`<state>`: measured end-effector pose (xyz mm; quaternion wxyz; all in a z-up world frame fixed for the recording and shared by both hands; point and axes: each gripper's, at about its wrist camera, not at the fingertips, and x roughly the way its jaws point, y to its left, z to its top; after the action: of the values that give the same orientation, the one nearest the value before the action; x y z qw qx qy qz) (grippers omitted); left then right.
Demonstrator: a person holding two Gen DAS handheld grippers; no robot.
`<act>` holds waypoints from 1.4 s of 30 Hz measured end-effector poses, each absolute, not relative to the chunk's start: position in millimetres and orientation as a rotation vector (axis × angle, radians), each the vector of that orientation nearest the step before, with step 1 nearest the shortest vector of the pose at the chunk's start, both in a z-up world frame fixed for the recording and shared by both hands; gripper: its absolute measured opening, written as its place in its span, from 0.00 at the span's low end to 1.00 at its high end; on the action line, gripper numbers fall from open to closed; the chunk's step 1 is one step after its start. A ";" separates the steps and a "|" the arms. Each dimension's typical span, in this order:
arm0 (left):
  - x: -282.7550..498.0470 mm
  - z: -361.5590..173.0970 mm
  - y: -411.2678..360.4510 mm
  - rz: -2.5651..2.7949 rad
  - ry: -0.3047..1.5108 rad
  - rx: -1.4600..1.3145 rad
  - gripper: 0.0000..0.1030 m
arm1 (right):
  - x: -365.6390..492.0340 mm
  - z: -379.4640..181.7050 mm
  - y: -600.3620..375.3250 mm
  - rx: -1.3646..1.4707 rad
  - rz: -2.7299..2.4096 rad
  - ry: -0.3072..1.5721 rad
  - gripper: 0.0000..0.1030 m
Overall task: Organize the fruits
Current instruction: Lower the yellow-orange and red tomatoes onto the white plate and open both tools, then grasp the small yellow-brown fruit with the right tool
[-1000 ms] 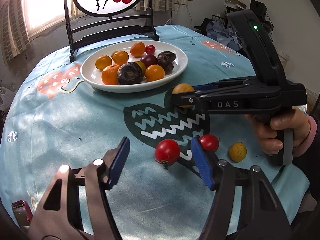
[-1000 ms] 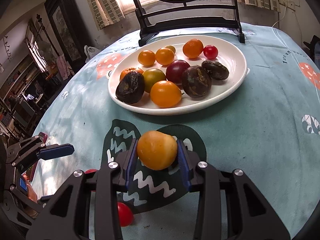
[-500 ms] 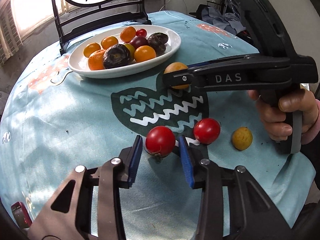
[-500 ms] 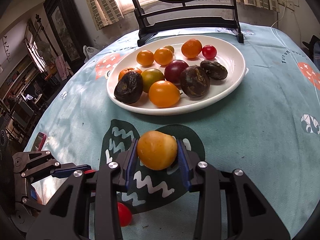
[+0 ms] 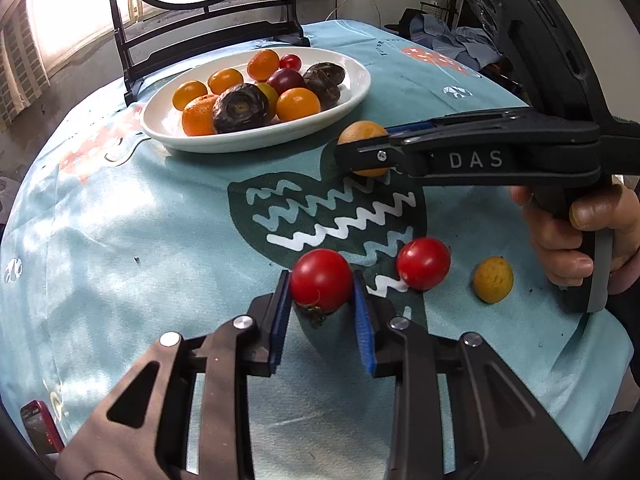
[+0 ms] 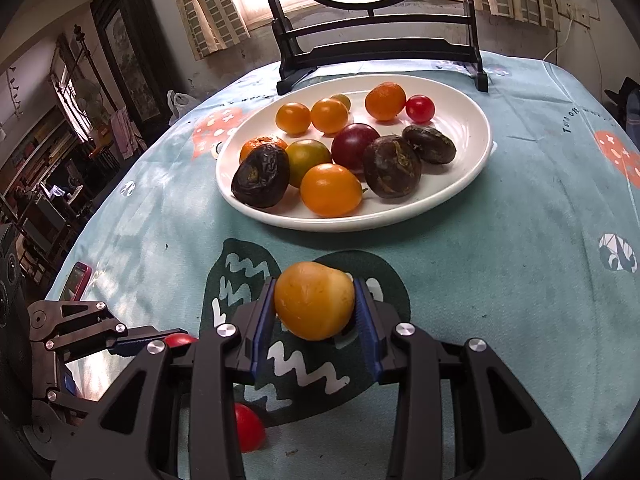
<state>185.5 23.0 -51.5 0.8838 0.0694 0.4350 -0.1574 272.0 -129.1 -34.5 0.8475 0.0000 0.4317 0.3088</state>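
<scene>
My left gripper (image 5: 321, 294) is shut on a red tomato (image 5: 321, 280), its blue pads pressed on both sides. A second red tomato (image 5: 424, 263) and a small yellow fruit (image 5: 493, 279) lie on the cloth to its right. My right gripper (image 6: 316, 308) is shut on a yellow-orange fruit (image 6: 314, 300), held above the cloth just short of the white plate (image 6: 452, 196); it also shows in the left wrist view (image 5: 362, 134). The plate (image 5: 256, 142) holds several orange, red and dark fruits.
A black wooden stand (image 6: 376, 52) with a round painted panel stands behind the plate. A red phone (image 5: 40, 426) lies at the table's near left edge. The blue patterned tablecloth (image 5: 140, 220) covers the round table.
My left gripper moved forward around the near red tomato and closed on it. My right gripper kept hold of the yellow-orange fruit and barely moved.
</scene>
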 end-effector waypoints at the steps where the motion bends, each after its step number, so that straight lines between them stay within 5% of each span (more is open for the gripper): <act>1: 184.8 -50.0 24.1 -0.324 0.898 0.140 0.29 | 271.1 -33.9 -129.1 -0.003 0.651 0.907 0.37; 13: 198.4 -10.4 41.2 -0.221 0.752 0.040 0.29 | 258.7 -6.6 -138.1 0.043 0.675 0.787 0.38; 30: 330.7 9.2 55.0 -0.064 0.714 -0.091 0.29 | 345.7 2.9 -146.4 0.116 0.532 0.677 0.37; 31: 334.5 8.4 56.1 -0.054 0.721 -0.102 0.33 | 350.1 2.4 -146.0 0.119 0.533 0.679 0.38; 32: 336.3 7.9 57.6 -0.046 0.722 -0.112 0.53 | 354.0 1.4 -145.6 0.122 0.526 0.685 0.43; 34: 330.9 11.6 58.9 -0.016 0.689 -0.117 0.74 | 356.4 0.6 -146.3 0.128 0.511 0.708 0.48; 42: 288.9 28.0 60.4 0.020 0.649 -0.088 0.89 | 325.2 11.1 -155.8 0.124 0.580 0.700 0.51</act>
<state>288.9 60.4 28.0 0.9468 -0.0434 0.3187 0.0098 325.2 -155.8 11.1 0.8966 0.0600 0.3379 0.2799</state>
